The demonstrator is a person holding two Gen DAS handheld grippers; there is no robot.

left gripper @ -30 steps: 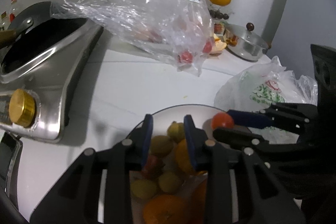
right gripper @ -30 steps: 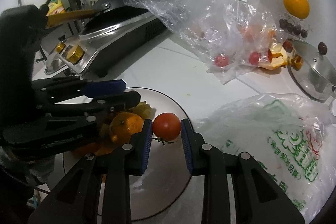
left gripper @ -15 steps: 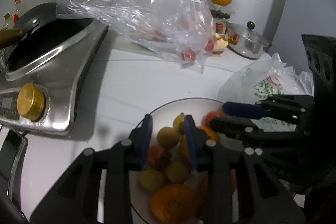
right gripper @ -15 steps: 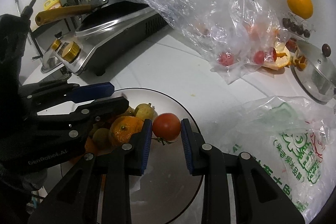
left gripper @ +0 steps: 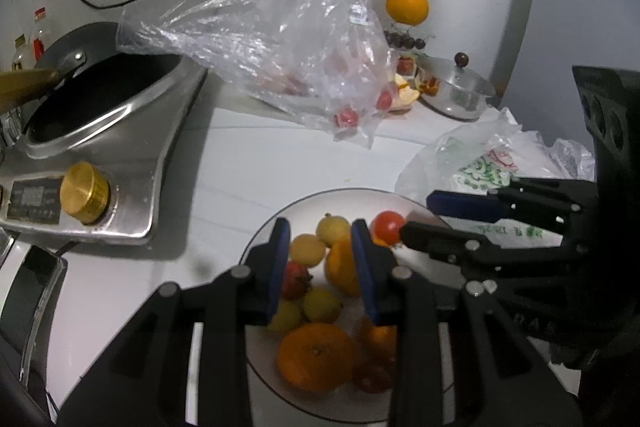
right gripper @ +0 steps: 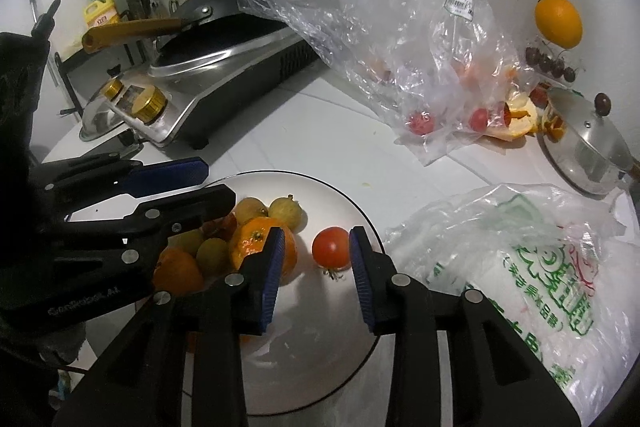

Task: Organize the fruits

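Observation:
A white plate [right gripper: 320, 367] [left gripper: 264, 379] holds oranges [right gripper: 260, 247] [left gripper: 316, 357], small yellow fruits [right gripper: 286, 213] [left gripper: 332, 229] and a red tomato [right gripper: 331, 247] [left gripper: 387, 226]. My right gripper [right gripper: 316, 247] is open; the tomato rests on the plate between its jaws, free of both pads. My left gripper [left gripper: 320, 247] is open and empty above the fruit pile. A clear bag [right gripper: 400, 39] [left gripper: 304, 59] with small tomatoes lies behind the plate.
An induction cooker with a pan [left gripper: 100, 123] [right gripper: 224, 59] stands at the left. A printed plastic bag [right gripper: 520, 267] [left gripper: 488, 167] lies right of the plate. A steel pot lid [right gripper: 592, 143], orange peel [right gripper: 516, 119] and an orange on a stand [right gripper: 558, 21] are at the back right.
My right gripper has opened and let go of the tomato, which now sits on the plate. My left gripper has drawn back a little over the fruit.

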